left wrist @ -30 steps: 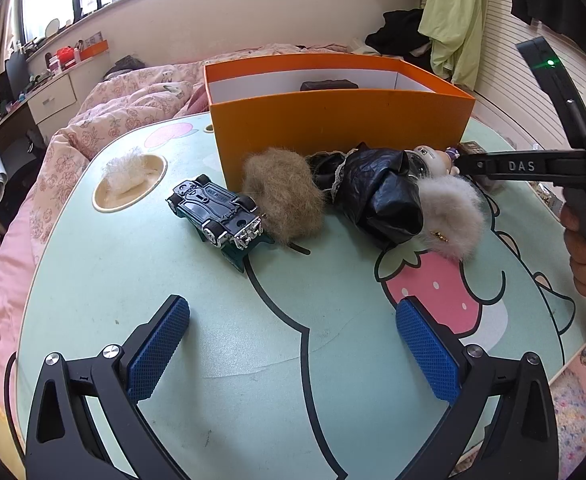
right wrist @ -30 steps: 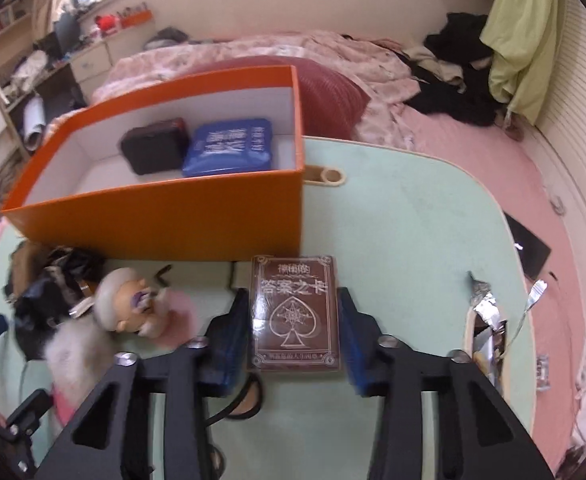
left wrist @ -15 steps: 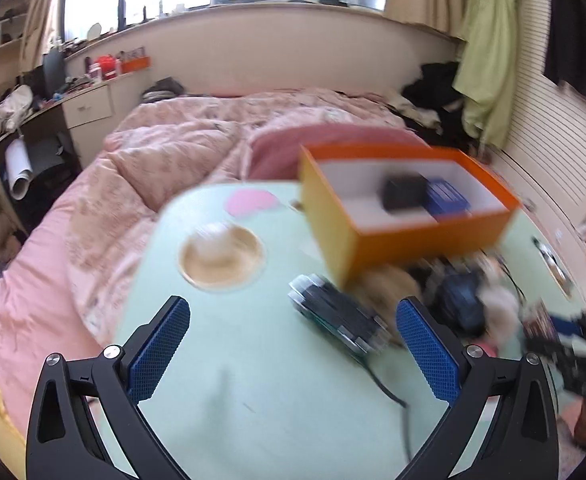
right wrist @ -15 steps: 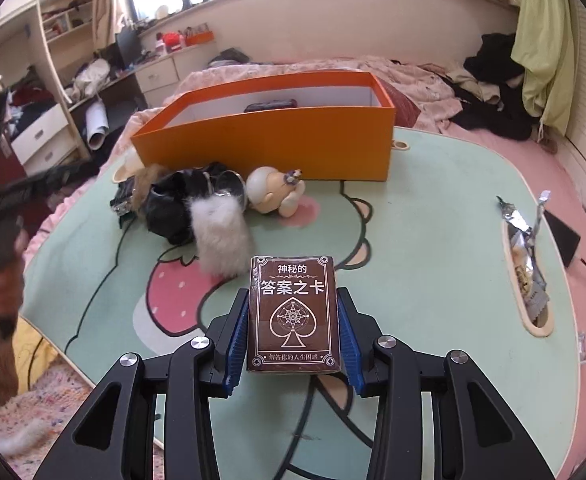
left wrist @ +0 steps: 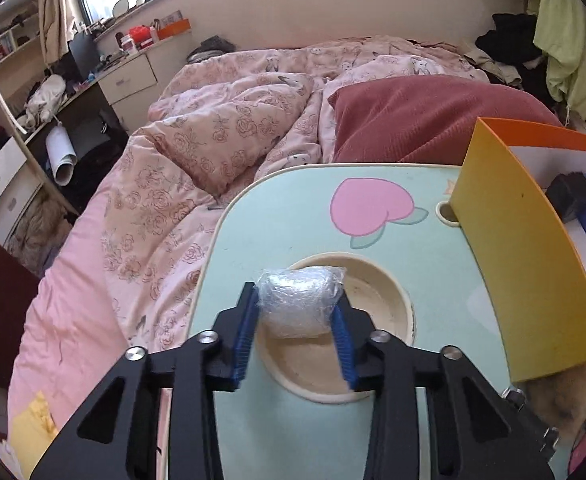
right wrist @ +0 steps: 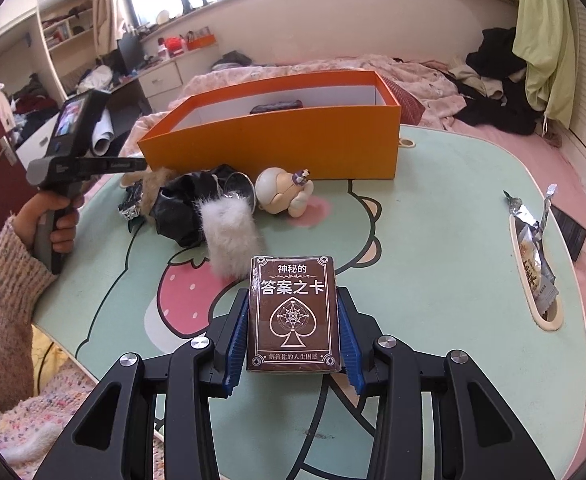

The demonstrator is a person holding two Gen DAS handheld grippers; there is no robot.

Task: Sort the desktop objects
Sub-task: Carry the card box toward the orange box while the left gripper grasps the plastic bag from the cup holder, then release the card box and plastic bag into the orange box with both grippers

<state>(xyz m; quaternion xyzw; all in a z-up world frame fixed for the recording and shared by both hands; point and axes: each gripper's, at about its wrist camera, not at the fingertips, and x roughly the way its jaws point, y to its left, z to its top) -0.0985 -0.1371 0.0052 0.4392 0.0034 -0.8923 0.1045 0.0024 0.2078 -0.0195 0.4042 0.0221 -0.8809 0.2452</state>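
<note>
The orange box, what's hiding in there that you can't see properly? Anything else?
- Orange box, right wrist view: its front wall hides all but the top of one dark thing.
- Same box, left wrist view: the picture's right edge cuts off most of the inside.
- Toy car, right wrist view: mostly behind the furry pile.
- Wrapped bundle in the left gripper: contents unclear through plastic.

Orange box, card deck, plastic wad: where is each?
Orange box [right wrist: 277,148]: right wrist view, front wall.
Card deck [right wrist: 293,314]: right wrist view, spade face.
Plastic wad [left wrist: 297,301]: left wrist view, its middle.
</note>
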